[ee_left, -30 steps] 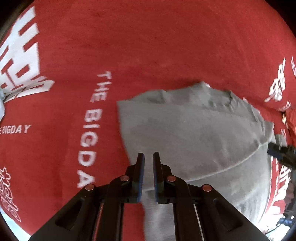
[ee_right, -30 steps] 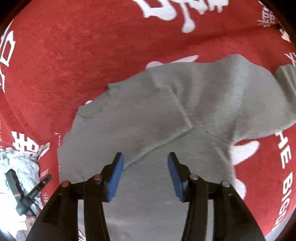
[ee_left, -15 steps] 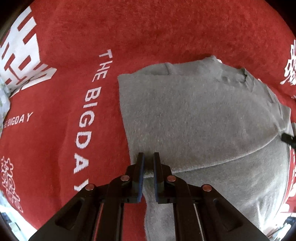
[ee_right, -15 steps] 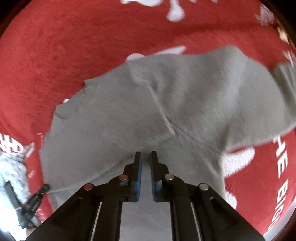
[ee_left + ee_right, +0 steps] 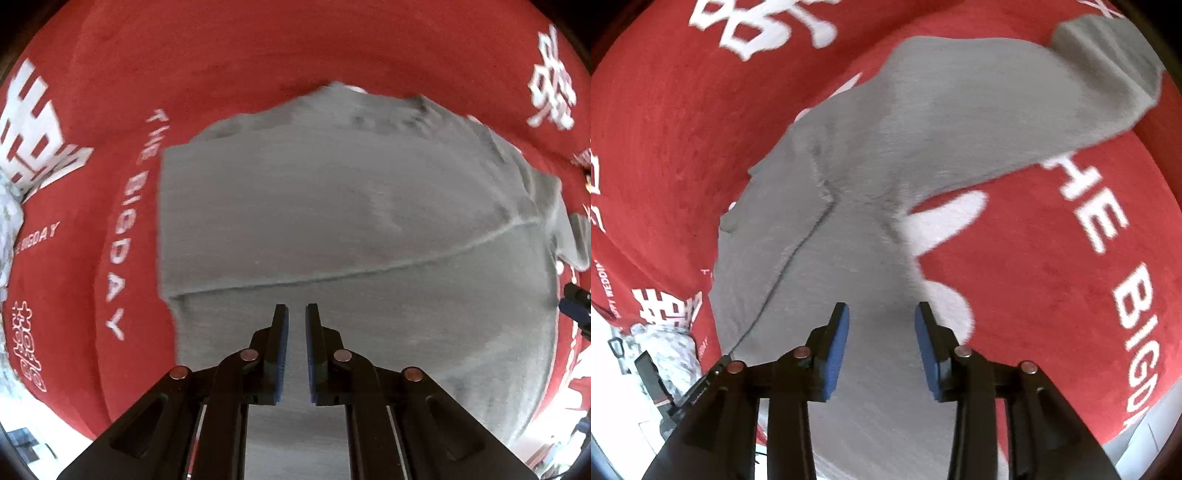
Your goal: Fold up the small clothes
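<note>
A small grey garment [image 5: 332, 206] lies on a red cloth with white lettering [image 5: 118, 74]. One part is folded over, with its folded edge running across the middle. In the left wrist view my left gripper [image 5: 296, 314] hovers over the garment, its jaws a narrow gap apart with nothing between them. In the right wrist view the garment [image 5: 923, 110] stretches up to the right, a sleeve end at the top right. My right gripper [image 5: 881, 314] is open above the garment's near part and holds nothing.
The red cloth [image 5: 1052, 277] covers the surface on all sides. A pale patterned item [image 5: 670, 341] lies past its edge at the lower left of the right wrist view. The other gripper's tip [image 5: 576, 299] shows at the right edge of the left wrist view.
Both grippers were shut on the garment half a second ago. Both have let go: the right now stands wide open and the left slightly apart. The fold now lies flat.
</note>
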Motion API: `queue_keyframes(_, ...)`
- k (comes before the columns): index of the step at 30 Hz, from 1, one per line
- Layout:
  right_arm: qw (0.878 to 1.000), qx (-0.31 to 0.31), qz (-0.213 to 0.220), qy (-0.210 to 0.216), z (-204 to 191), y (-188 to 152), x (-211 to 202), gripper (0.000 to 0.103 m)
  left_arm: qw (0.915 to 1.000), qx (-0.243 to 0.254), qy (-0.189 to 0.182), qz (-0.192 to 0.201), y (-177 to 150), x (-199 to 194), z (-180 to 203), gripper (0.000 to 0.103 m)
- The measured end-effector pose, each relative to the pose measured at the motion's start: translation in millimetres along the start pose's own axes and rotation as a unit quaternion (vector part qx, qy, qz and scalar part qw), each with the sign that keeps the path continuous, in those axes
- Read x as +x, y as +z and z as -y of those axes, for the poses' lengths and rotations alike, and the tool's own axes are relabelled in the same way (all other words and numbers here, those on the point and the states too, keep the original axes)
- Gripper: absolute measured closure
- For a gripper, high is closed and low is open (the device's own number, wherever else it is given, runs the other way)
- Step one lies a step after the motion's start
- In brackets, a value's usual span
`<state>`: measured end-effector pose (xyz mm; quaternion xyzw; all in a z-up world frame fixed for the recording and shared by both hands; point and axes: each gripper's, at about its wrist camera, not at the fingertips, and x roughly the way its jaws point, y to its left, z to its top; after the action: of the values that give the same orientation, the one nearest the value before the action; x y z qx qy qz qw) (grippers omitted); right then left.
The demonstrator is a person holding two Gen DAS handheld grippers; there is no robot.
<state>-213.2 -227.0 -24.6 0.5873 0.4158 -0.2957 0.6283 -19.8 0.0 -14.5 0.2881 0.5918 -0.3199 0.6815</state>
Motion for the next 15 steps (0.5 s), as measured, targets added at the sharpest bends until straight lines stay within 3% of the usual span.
queue_keyframes(2, 1.0, 0.005, 0.003, 0.004, 11, 2, -7, 0.055, 1.0, 0.004, -0.004, -0.003, 0, -1, 19, 0.044)
queue_keyframes(3, 1.0, 0.008, 0.005, 0.006, 16, 3, -11, 0.052, 1.0, 0.004, 0.0, 0.004, 1, -3, 24, 0.007)
queue_keyframes(5, 1.0, 0.012, 0.008, 0.013, 24, 6, -16, 0.051, 0.9994, 0.013, 0.012, 0.031, 2, -11, 41, 0.001)
queue_keyframes(12, 0.998, 0.038, 0.029, 0.028, 62, 26, -37, 0.05, 0.999, 0.033, 0.01, 0.028, 15, -7, 93, 0.001)
queue_keyframes(15, 0.997, 0.058, 0.046, 0.032, 83, 37, -48, 0.031, 0.9987, 0.044, 0.005, 0.026, 19, -3, 117, 0.001)
